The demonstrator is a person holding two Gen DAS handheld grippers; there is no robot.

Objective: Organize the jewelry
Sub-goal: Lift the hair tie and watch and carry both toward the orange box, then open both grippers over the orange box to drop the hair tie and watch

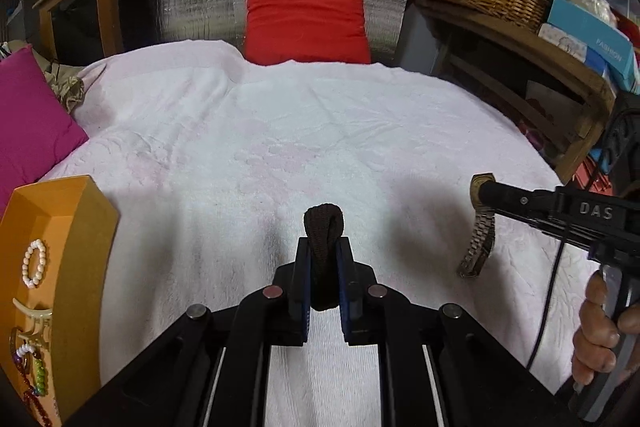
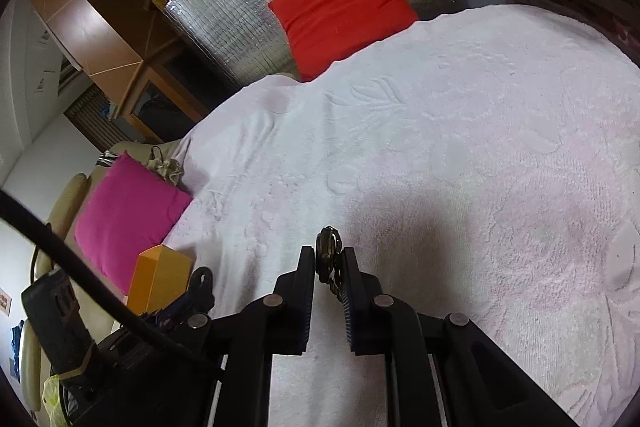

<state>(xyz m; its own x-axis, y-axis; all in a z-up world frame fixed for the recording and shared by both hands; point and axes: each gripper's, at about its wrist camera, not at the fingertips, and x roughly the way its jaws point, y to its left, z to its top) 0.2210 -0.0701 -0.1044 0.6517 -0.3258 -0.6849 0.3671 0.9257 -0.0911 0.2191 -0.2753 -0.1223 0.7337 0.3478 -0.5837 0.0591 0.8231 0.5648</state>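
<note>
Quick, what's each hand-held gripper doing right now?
Left hand-held gripper: shut on the dark fabric band.
Right hand-held gripper: shut on the metal wristwatch, strap dangling.

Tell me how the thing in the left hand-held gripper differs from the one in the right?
The black fabric band is soft, dark cloth; the wristwatch is metal with a linked strap. The band stands bunched between the fingers; the watch's strap dangles below. Both are clamped and lifted above the white blanket.
</note>
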